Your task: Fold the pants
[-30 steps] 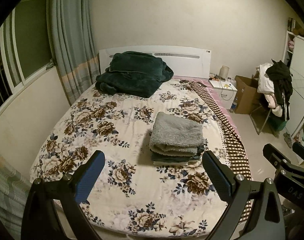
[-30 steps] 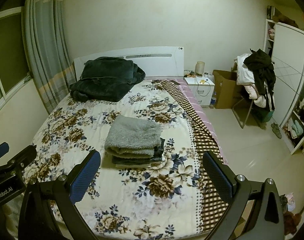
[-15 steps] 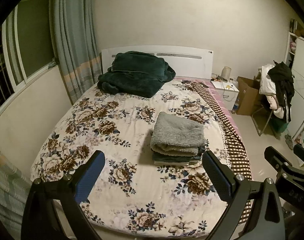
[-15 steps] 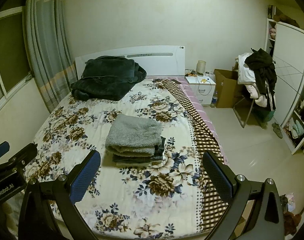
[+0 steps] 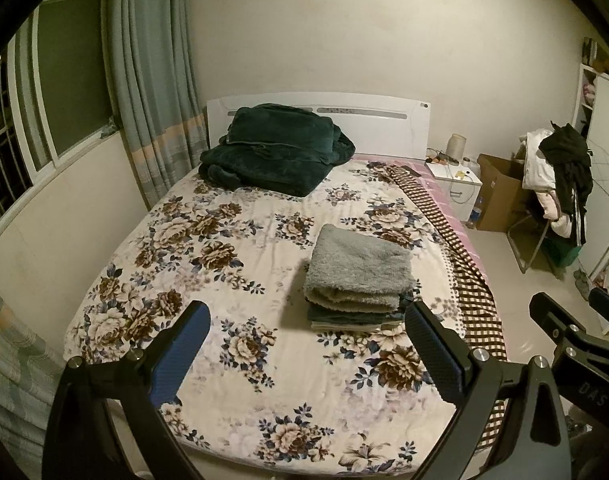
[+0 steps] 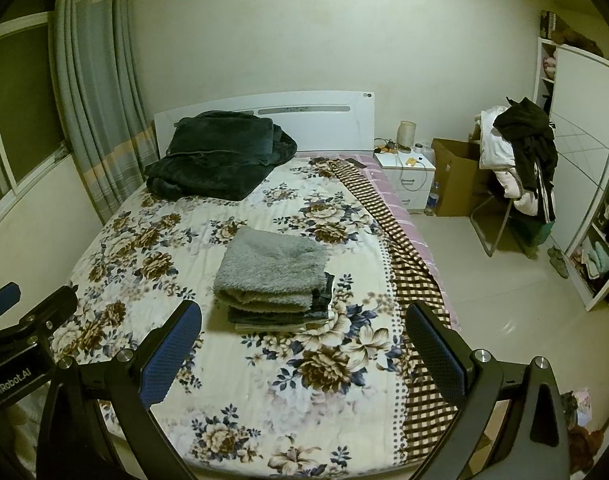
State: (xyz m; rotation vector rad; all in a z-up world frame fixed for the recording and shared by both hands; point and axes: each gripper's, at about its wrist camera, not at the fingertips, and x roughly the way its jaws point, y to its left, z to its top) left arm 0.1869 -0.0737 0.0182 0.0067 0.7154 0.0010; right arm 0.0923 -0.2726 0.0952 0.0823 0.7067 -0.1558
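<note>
A stack of folded clothes, with fluffy grey pants (image 5: 360, 270) (image 6: 272, 268) on top and darker folded pieces beneath, lies on the floral bed (image 5: 208, 248) (image 6: 304, 364). My left gripper (image 5: 304, 350) is open and empty, held back above the foot of the bed, apart from the stack. My right gripper (image 6: 304, 344) is open and empty too, also short of the stack. The right gripper shows at the right edge of the left wrist view (image 5: 572, 320). The left gripper shows at the left edge of the right wrist view (image 6: 20, 312).
A dark green blanket (image 5: 272, 148) is piled at the white headboard. A checkered cloth (image 6: 408, 264) hangs along the bed's right edge. Right of the bed are a nightstand (image 6: 408, 176), a cardboard box (image 6: 456, 176), a chair heaped with clothes (image 6: 520, 160) and a wardrobe (image 6: 584, 152). Curtains (image 5: 152, 80) hang left.
Both grippers have drawn slightly back from the bed, staying open. The folded stack has not moved.
</note>
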